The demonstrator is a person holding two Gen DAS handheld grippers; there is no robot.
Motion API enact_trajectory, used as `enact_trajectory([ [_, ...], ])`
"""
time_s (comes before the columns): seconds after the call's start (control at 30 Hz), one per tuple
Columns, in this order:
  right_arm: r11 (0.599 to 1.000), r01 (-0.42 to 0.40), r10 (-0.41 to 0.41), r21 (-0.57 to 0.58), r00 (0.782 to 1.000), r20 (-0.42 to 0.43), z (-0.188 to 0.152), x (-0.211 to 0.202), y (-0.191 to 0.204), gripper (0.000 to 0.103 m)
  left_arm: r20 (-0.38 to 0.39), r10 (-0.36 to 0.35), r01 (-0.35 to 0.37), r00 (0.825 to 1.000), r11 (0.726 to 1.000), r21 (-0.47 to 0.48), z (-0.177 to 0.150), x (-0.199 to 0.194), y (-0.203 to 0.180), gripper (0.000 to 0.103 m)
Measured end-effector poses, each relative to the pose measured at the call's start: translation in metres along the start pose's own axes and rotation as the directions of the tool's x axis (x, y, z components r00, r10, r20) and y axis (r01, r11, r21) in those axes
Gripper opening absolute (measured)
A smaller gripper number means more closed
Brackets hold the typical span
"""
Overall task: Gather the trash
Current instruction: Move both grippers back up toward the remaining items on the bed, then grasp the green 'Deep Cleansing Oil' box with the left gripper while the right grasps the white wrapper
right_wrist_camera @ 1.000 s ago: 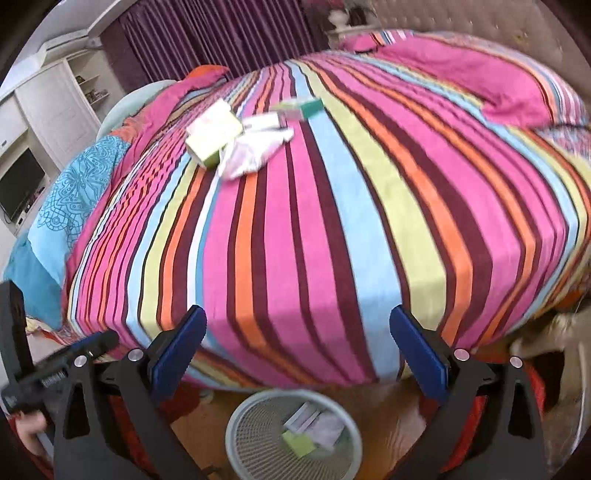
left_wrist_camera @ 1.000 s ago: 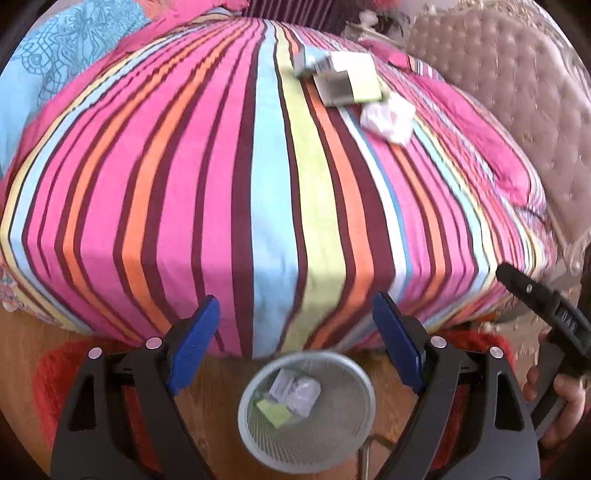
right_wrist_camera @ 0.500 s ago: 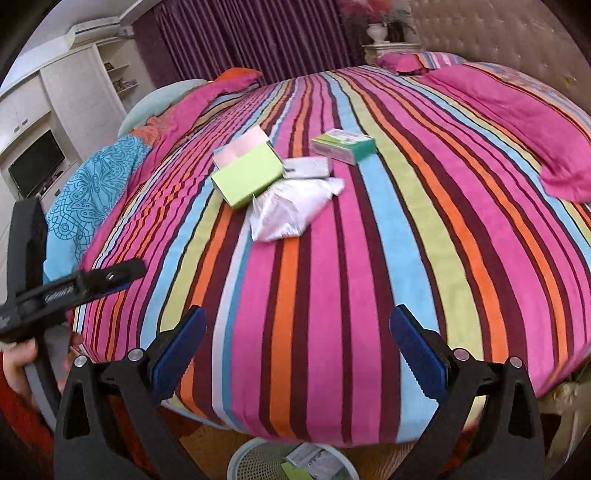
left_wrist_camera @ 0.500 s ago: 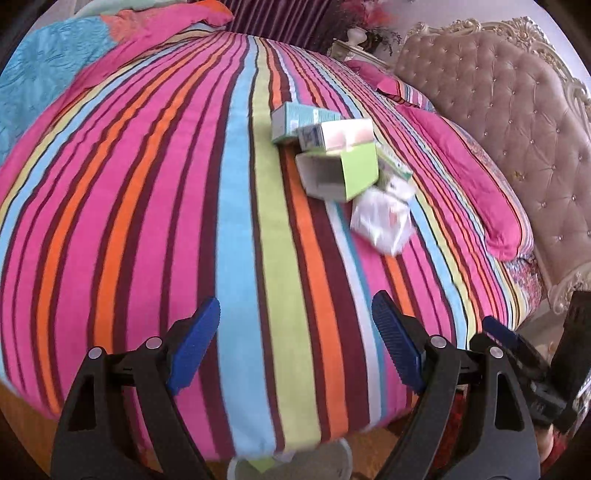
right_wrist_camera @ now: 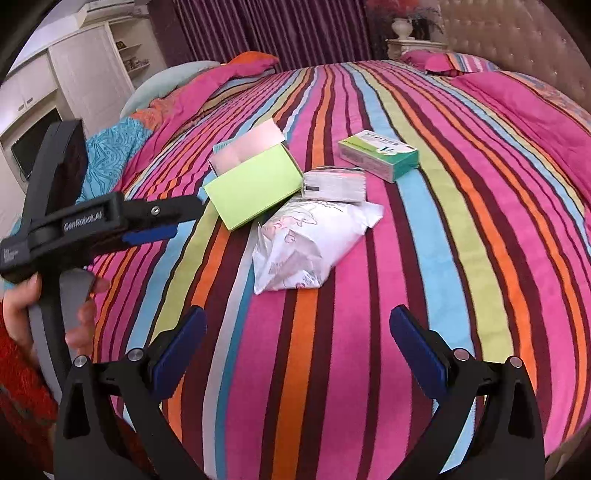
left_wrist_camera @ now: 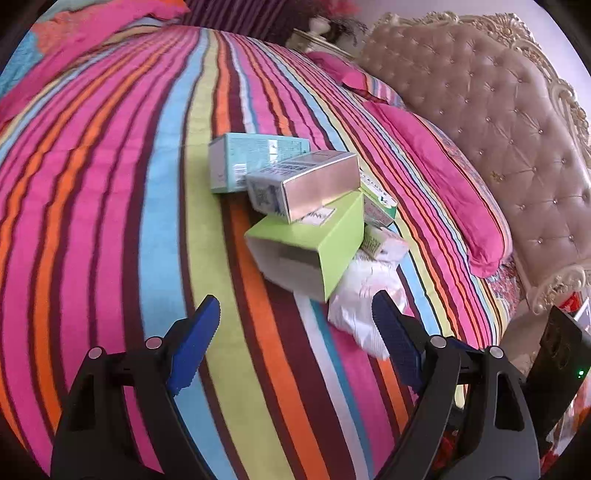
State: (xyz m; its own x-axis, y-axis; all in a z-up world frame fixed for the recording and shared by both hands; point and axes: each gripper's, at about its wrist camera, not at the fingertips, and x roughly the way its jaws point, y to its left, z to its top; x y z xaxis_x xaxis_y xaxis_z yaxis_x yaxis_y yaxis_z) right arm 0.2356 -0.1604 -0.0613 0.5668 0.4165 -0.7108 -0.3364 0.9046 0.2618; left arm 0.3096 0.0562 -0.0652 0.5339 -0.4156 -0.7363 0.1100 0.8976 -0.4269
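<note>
A pile of trash lies on the striped bed (left_wrist_camera: 110, 184): a lime-green open box (left_wrist_camera: 310, 243), a silver box (left_wrist_camera: 314, 184) on top of it, a pale teal box (left_wrist_camera: 251, 158) behind, a green-and-white medicine box (right_wrist_camera: 378, 155) and a crumpled white plastic bag (right_wrist_camera: 310, 247). My left gripper (left_wrist_camera: 295, 332) is open and empty, just short of the lime-green box (right_wrist_camera: 255, 184) and the bag (left_wrist_camera: 365, 302). My right gripper (right_wrist_camera: 297, 343) is open and empty, a little short of the bag. The left gripper also shows from the side in the right wrist view (right_wrist_camera: 147, 221).
A tufted beige headboard (left_wrist_camera: 498, 129) and pink pillows (left_wrist_camera: 436, 155) stand to the right. White cabinets (right_wrist_camera: 66, 96) and purple curtains (right_wrist_camera: 266, 29) are beyond the bed. A blue patterned cushion (right_wrist_camera: 110, 147) lies at the bed's left edge.
Both grippers have risen from over the mesh bin on the floor and moved in over the bed towards the trash pile. The bin has dropped out of view. Both stay open.
</note>
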Motion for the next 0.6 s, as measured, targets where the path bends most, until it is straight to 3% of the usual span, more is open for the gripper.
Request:
enact_trajectory([
  [0.13,1.000,0.000,0.000,-0.009,1.000,-0.010,0.006,0.012,0.004,0.095,-0.003,-0.036,0.036,0.999,0.999,0.005,0.011,0.012,0.005,0.082],
  [0.6,0.999,0.044,-0.044,-0.013,0.999,0.001,0.028,0.042,0.007,0.095,-0.058,-0.060,0.063,0.996,0.996,0.056,0.045,0.053,0.005,0.082],
])
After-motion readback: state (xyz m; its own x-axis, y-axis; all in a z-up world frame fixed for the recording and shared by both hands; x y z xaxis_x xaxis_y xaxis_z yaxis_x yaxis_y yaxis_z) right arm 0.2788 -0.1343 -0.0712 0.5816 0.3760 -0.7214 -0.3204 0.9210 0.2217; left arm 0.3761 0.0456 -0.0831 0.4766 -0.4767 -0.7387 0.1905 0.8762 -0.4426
